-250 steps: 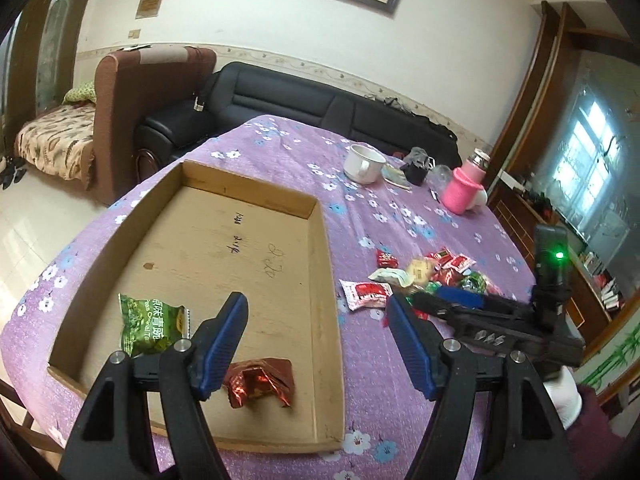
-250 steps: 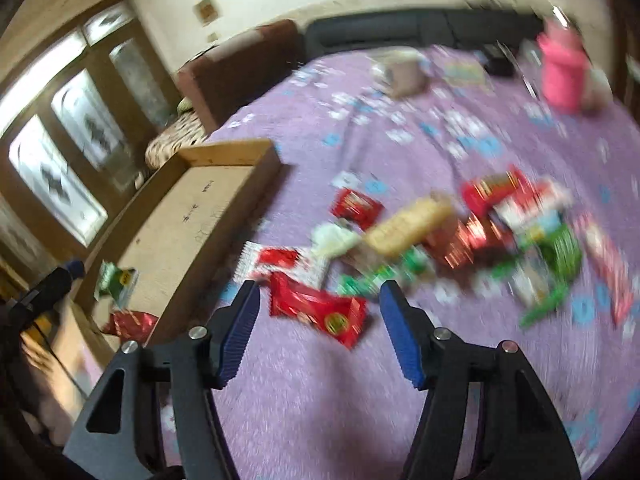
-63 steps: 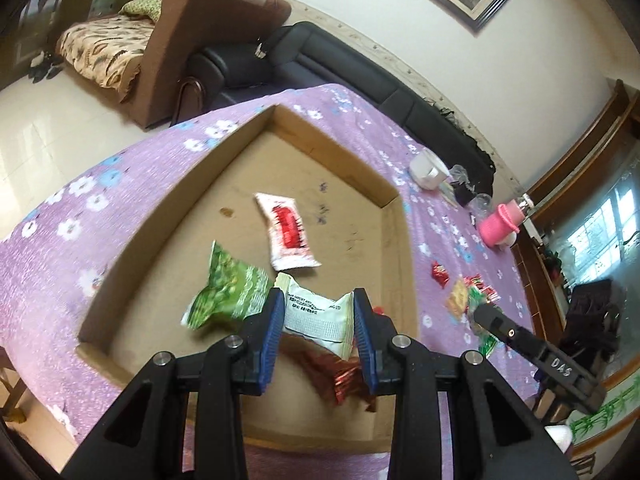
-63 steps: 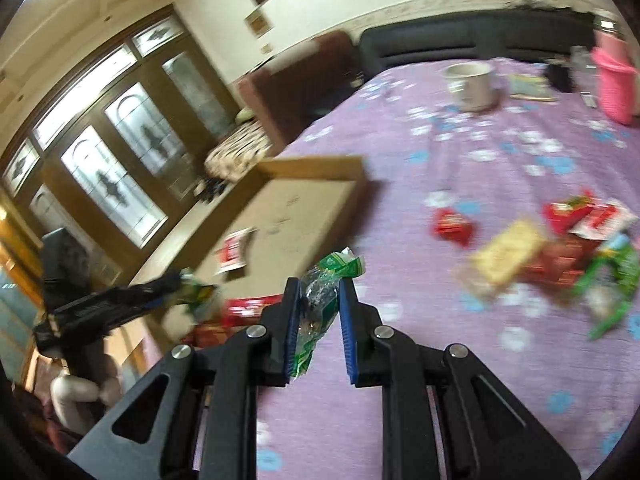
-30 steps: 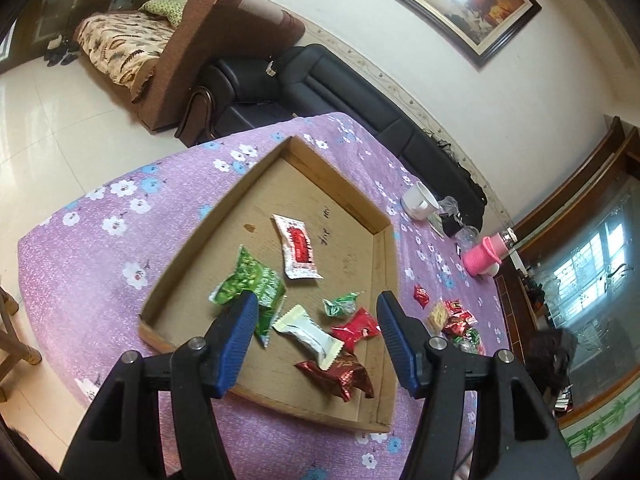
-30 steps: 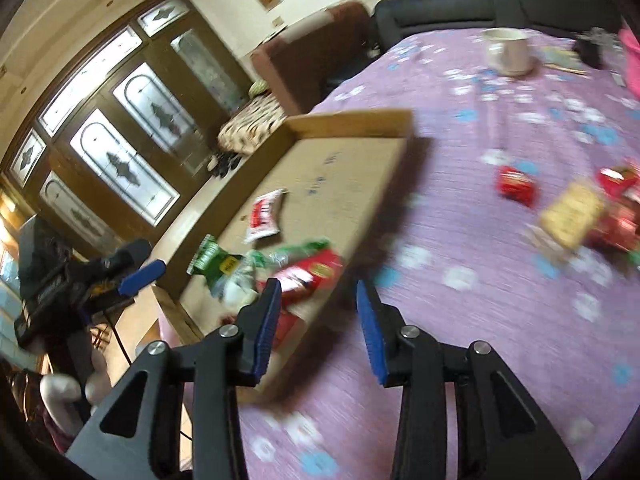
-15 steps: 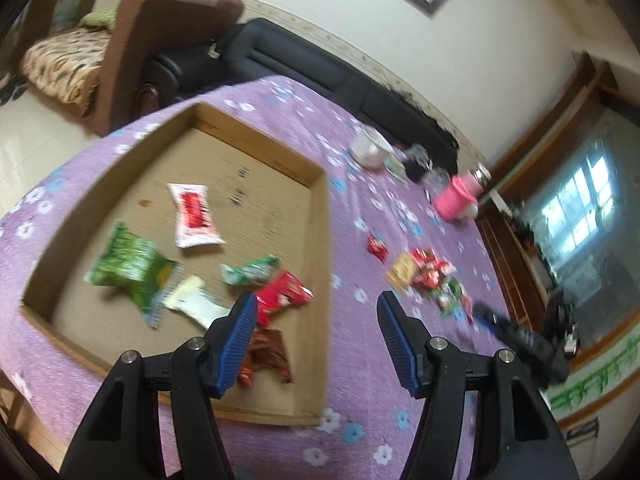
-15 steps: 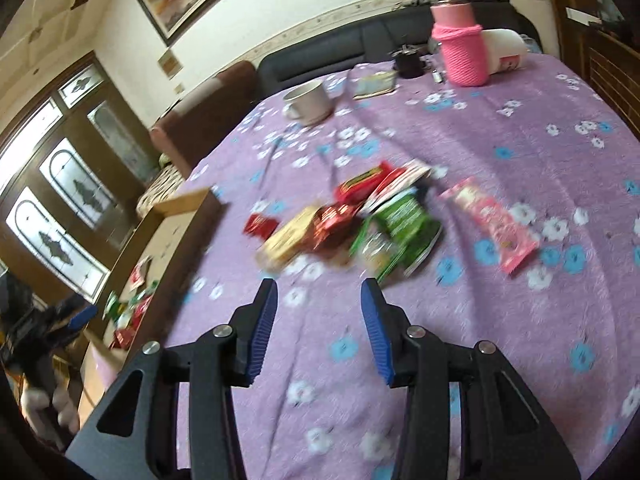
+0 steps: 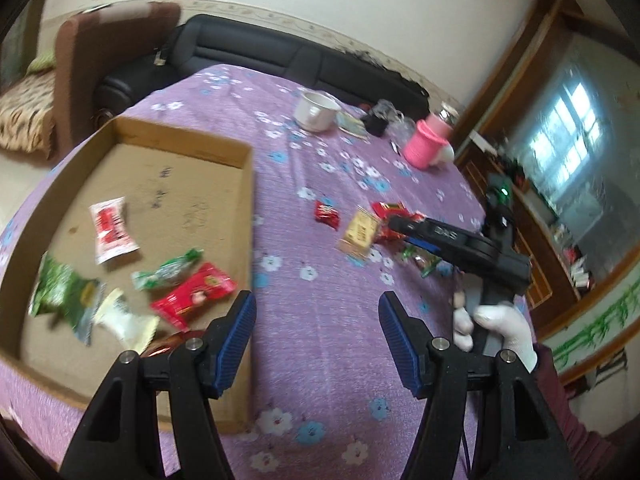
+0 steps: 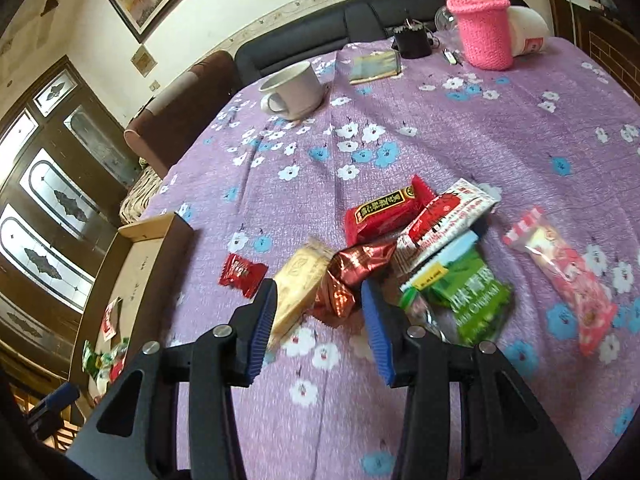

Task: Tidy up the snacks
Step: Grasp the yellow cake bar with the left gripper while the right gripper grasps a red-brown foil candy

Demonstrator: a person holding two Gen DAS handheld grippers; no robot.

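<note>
From the left wrist, we hold our left gripper (image 9: 314, 334) spread and empty beside the cardboard tray (image 9: 248, 184), where several snacks already lie. From the right wrist, our right gripper (image 10: 320, 330) is spread around the brown foil candy (image 10: 352, 276) in the snack pile (image 10: 440, 248), apparently lining up to pick it.

The left gripper (image 9: 316, 338) points forward and slightly down, its blue-padded jaws spread wide with nothing between them. The right gripper (image 10: 320, 324) also tilts downward, jaws parted more narrowly and holding nothing. Seen from the left wrist view, the right gripper reaches out to the right side, gripped from below by the right hand (image 9: 494, 330) in a white glove, with a dark red sleeve behind it.
</note>
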